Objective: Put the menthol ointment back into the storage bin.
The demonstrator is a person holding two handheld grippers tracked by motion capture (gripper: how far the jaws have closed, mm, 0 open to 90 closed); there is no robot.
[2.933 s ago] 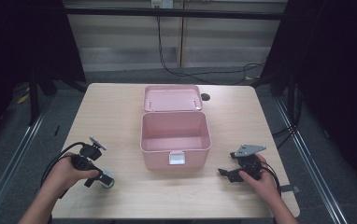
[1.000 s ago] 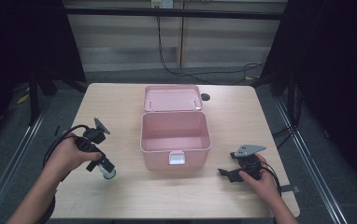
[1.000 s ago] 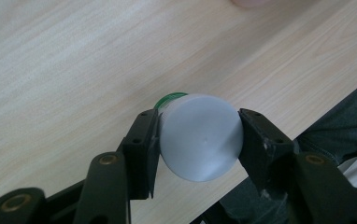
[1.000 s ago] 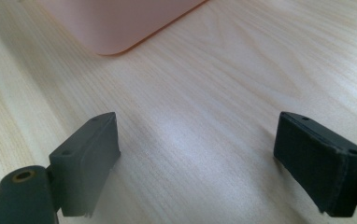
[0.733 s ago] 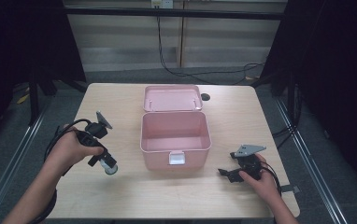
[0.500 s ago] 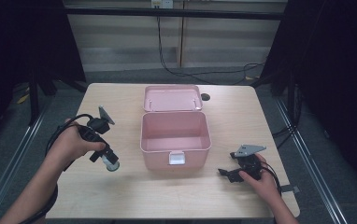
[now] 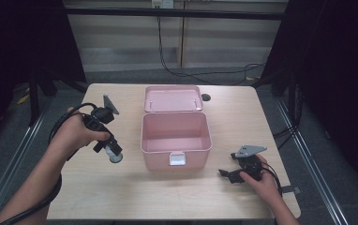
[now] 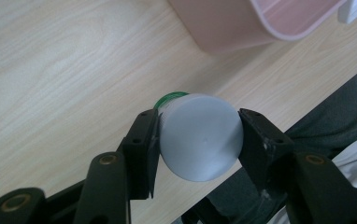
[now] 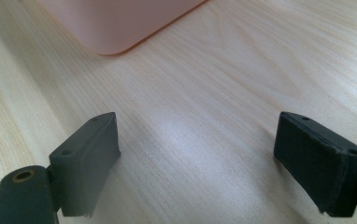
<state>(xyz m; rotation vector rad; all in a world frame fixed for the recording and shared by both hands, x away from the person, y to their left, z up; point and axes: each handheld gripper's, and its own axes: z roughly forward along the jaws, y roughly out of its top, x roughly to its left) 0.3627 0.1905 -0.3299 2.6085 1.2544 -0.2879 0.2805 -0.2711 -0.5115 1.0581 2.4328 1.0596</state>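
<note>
A small round container with a grey cap (image 8: 200, 136) and a green edge behind it sits clamped between my left gripper's (image 8: 199, 140) jaws. In the high view that left gripper (image 7: 113, 152) hangs above the table, left of the open pink box (image 7: 176, 132), with the container (image 7: 116, 157) at its tip. The box's lid (image 7: 173, 98) lies folded back behind it, and its inside looks empty. My right gripper (image 7: 227, 175) rests low on the table, right of the box's front. Its jaws (image 9: 200, 154) stand wide apart over bare wood.
The pink box's corner (image 9: 116, 28) lies just ahead of the right gripper. A white latch (image 7: 177, 159) hangs on the box's front wall. Black cables (image 7: 57, 136) trail from the left gripper. The wooden table's (image 7: 121, 197) front edge is close to both hands.
The left hand has lifted the container off the table and carried it up and toward the box. The right hand has stayed in place.
</note>
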